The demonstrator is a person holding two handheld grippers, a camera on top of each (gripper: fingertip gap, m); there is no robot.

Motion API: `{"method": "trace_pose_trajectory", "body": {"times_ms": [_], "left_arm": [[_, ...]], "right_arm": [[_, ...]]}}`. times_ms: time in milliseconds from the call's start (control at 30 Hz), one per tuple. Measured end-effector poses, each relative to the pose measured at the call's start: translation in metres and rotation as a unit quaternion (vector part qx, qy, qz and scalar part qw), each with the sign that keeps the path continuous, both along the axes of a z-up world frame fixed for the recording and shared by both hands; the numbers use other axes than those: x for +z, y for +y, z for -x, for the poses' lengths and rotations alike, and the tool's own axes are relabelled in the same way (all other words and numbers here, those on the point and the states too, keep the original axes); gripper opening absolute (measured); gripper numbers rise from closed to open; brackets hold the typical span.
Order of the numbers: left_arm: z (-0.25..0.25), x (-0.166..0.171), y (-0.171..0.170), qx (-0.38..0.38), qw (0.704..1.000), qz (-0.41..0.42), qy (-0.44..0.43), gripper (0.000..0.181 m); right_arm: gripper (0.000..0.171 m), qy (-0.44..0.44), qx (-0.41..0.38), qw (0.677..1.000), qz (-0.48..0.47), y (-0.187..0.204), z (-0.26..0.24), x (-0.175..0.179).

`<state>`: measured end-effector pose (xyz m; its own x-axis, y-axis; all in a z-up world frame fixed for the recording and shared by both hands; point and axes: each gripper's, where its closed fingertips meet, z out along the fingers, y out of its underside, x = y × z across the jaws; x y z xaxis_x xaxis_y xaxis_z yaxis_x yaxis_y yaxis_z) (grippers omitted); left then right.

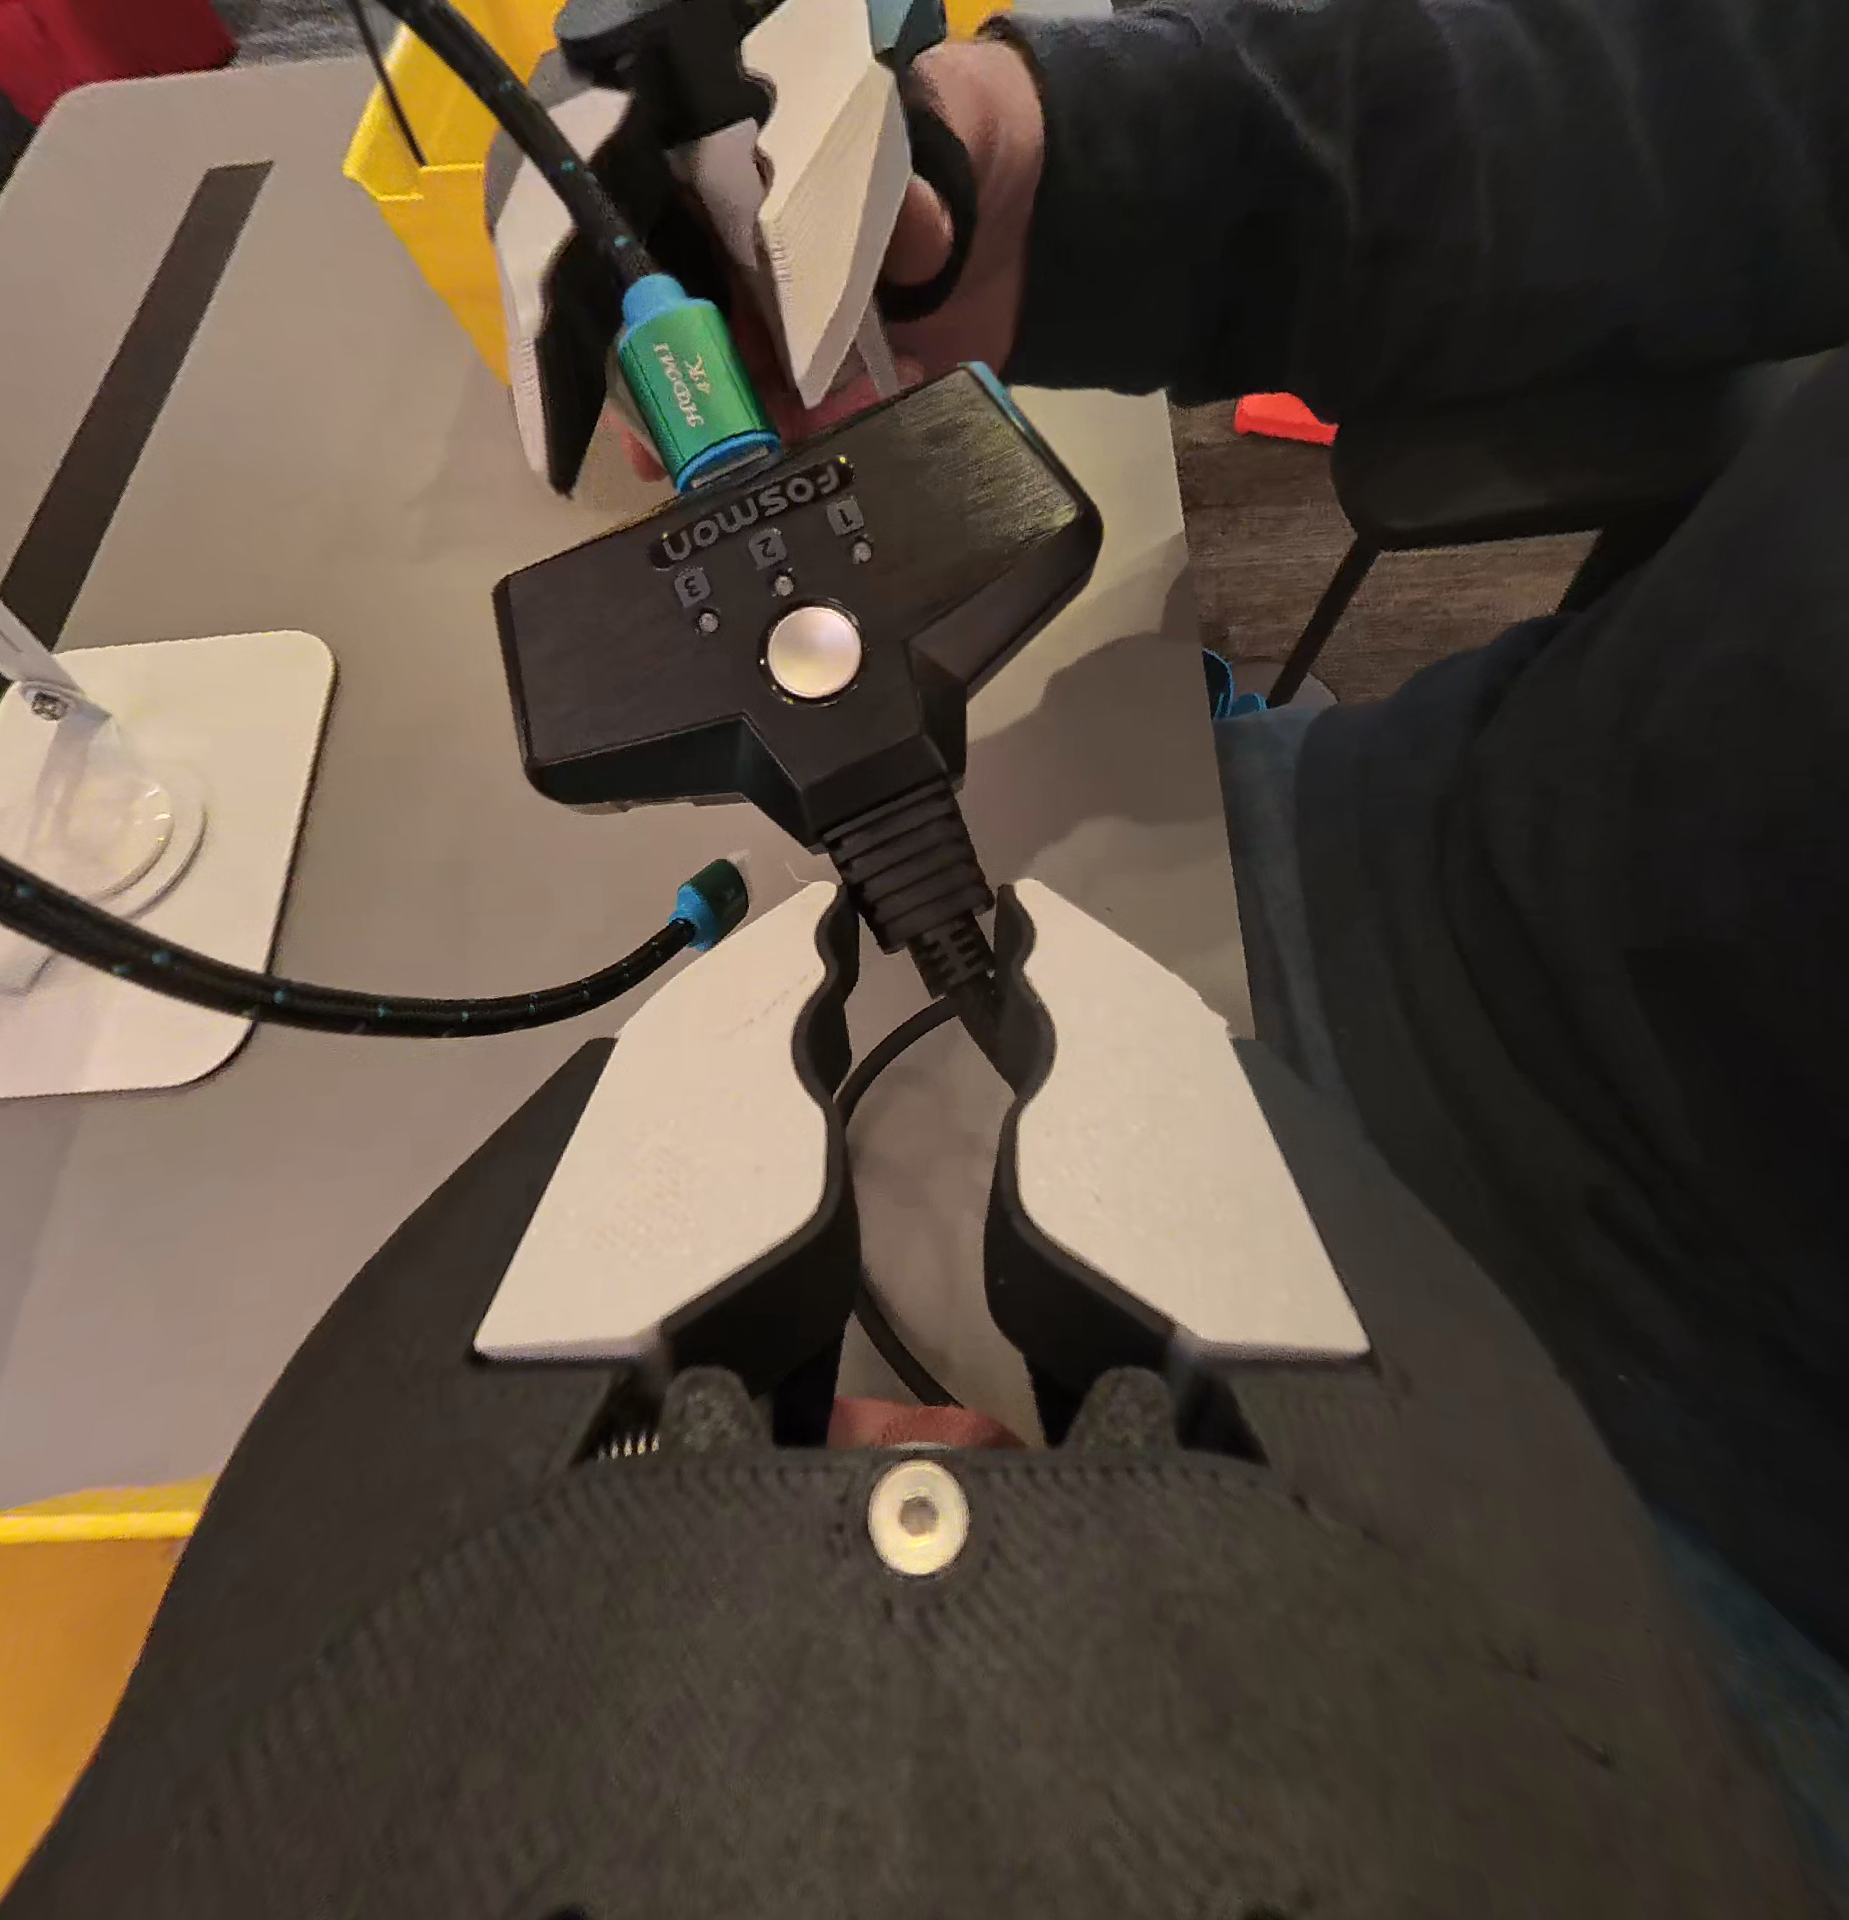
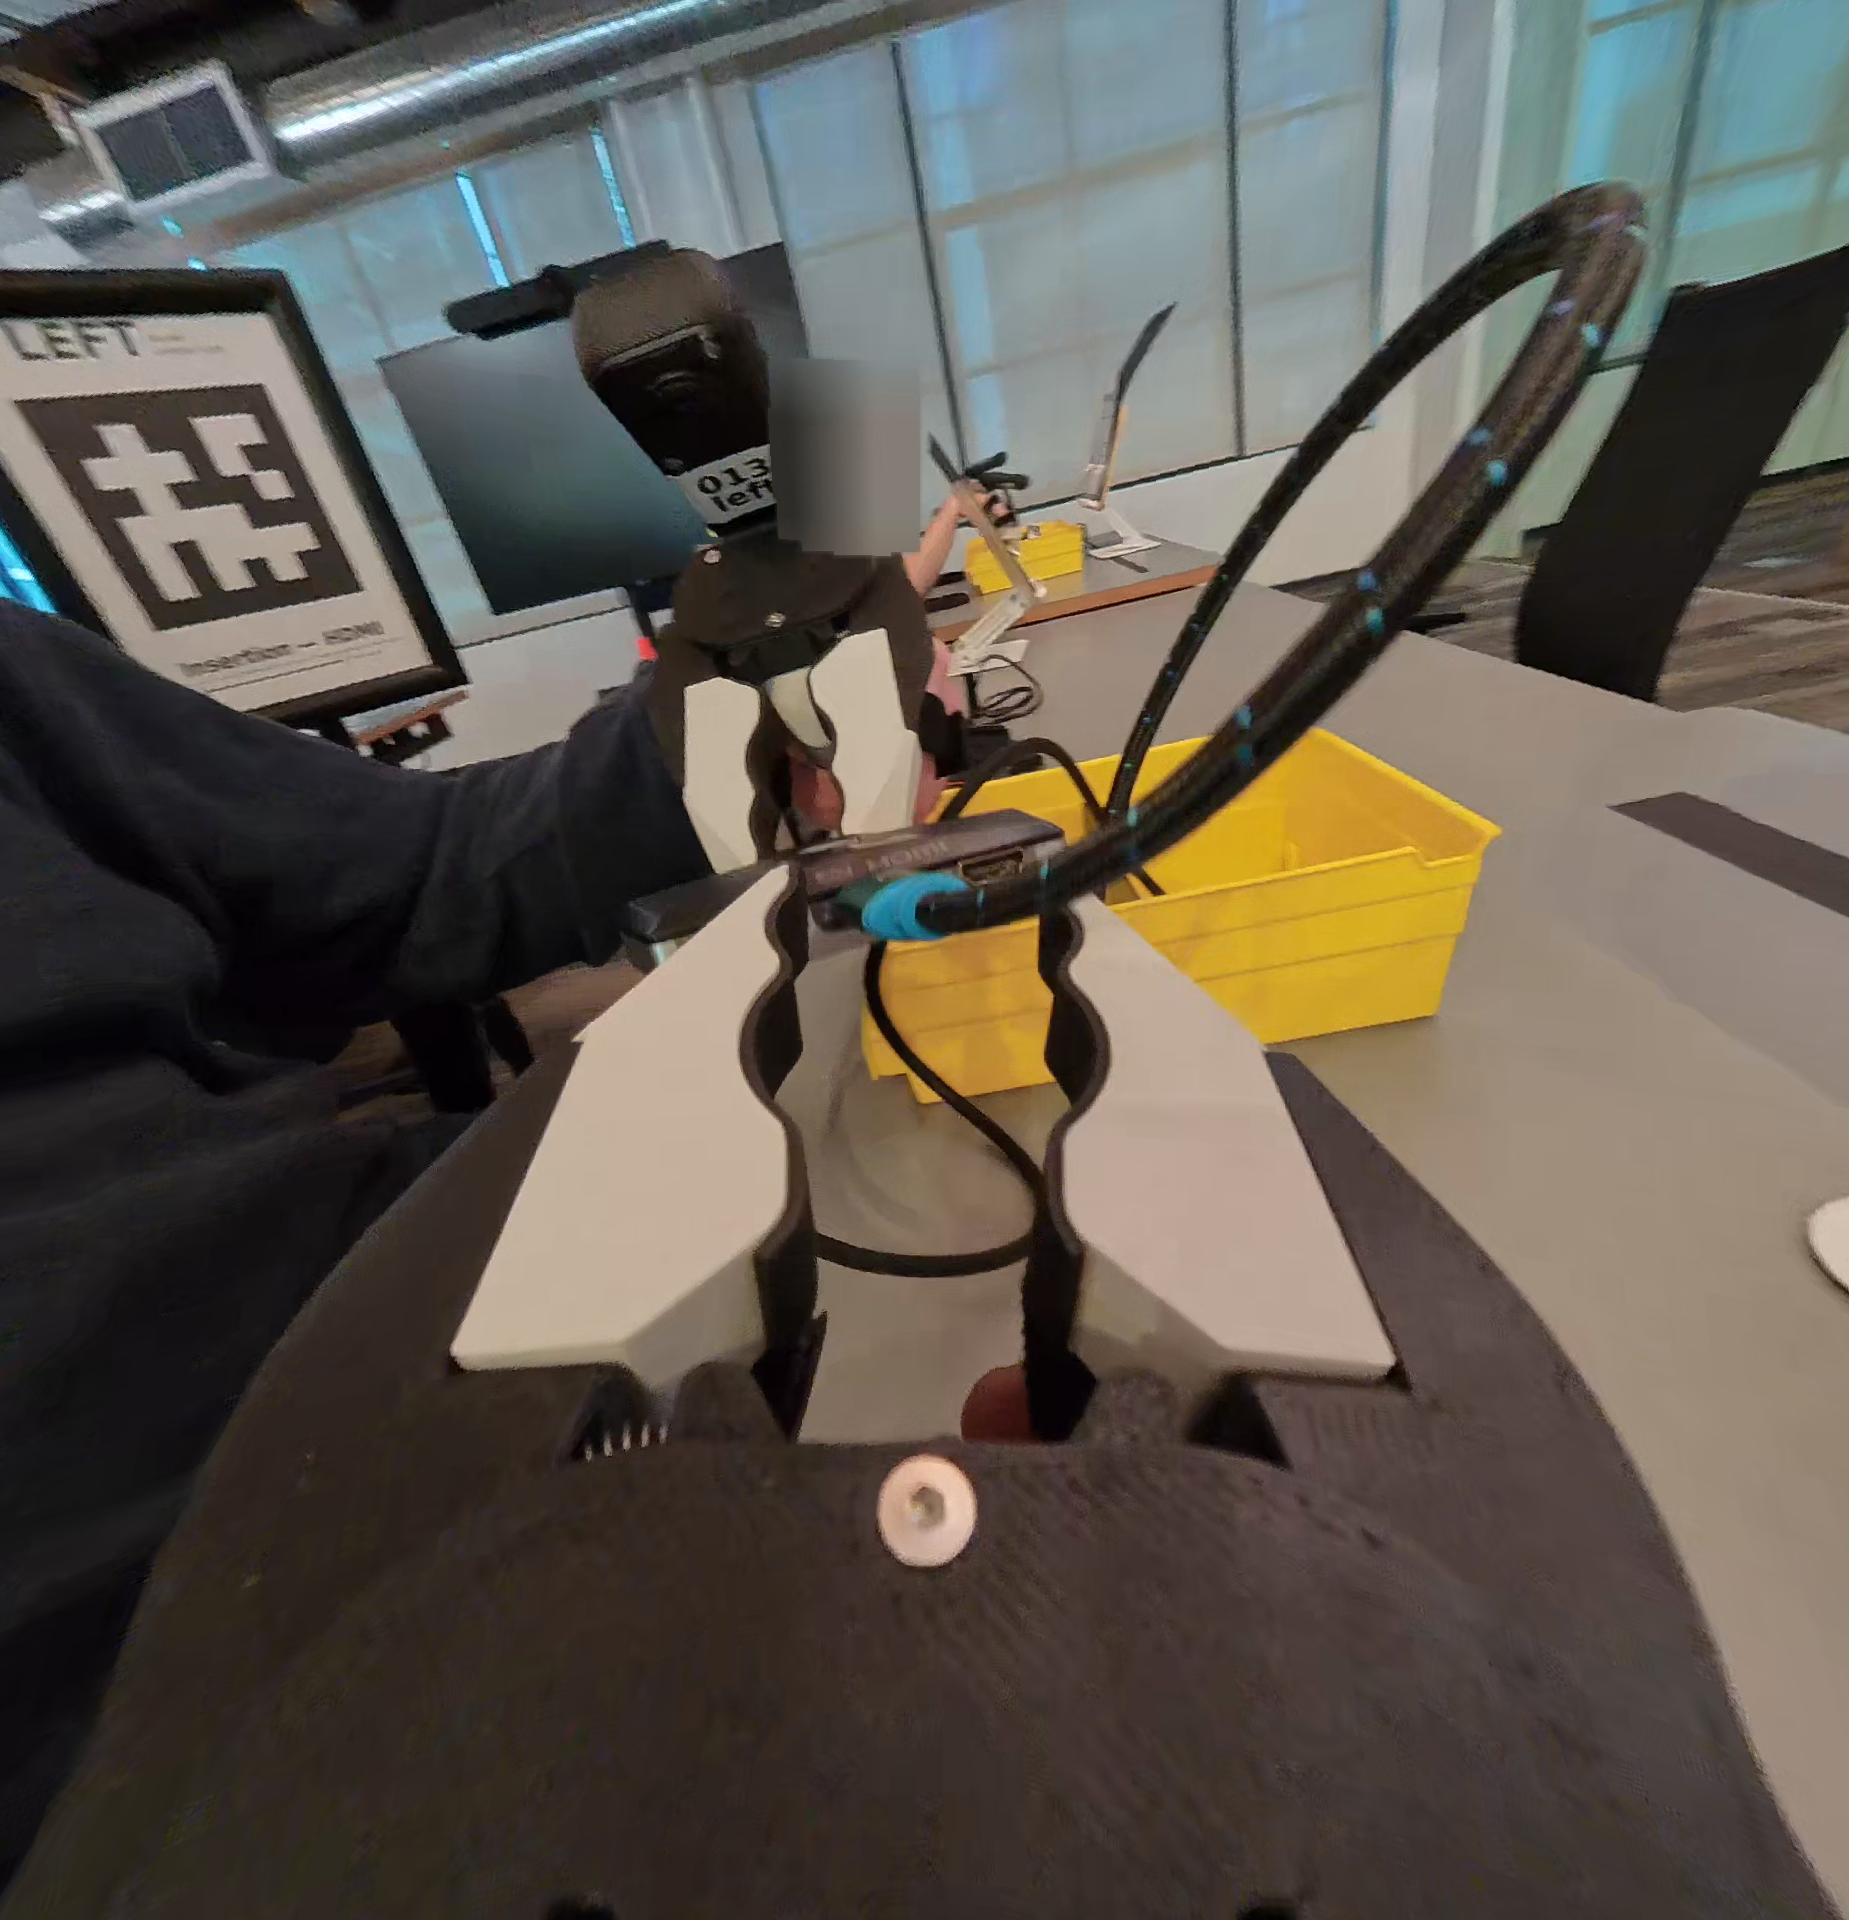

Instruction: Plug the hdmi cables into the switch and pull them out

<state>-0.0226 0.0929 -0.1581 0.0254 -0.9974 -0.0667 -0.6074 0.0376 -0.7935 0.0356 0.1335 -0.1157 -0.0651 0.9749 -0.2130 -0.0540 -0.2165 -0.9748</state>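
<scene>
Left gripper (image 1: 925, 935) — fingers clamped on the switch's black lead, holding the switch (image 1: 795, 613) up over the grey table (image 1: 380, 520). I read the right gripper (image 2: 915, 904) as parted, straddling a green HDMI plug (image 1: 696, 400) seated at the switch's port edge — second plug (image 1: 710, 899) lies loose on the table.

A line of pale lettering and three small numbered marks are showing on the black switch (image 1: 795, 613), and gold script is running along the green plug (image 1: 696, 400) at its edge. A framed sign (image 2: 187, 488) is bearing a block-pattern marker with print above and below, and a white tag (image 2: 733, 486) under the far gripper's camera is carrying characters
</scene>
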Motion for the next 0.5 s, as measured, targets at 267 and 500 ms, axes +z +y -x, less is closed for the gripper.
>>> {"method": "trace_pose_trajectory", "body": {"times_ms": [267,500], "left_arm": [[-0.001,-0.008,-0.007,-0.018,1.000,0.001,0.022,0.023],[0.001,-0.008,-0.013,-0.033,0.999,0.005,0.025,0.023]], "right_arm": [[0.021,-0.029,0.055,0.998,-0.014,-0.020,0.001,-0.009],[0.025,-0.037,0.076,0.996,-0.041,-0.031,0.001,-0.011]]}}
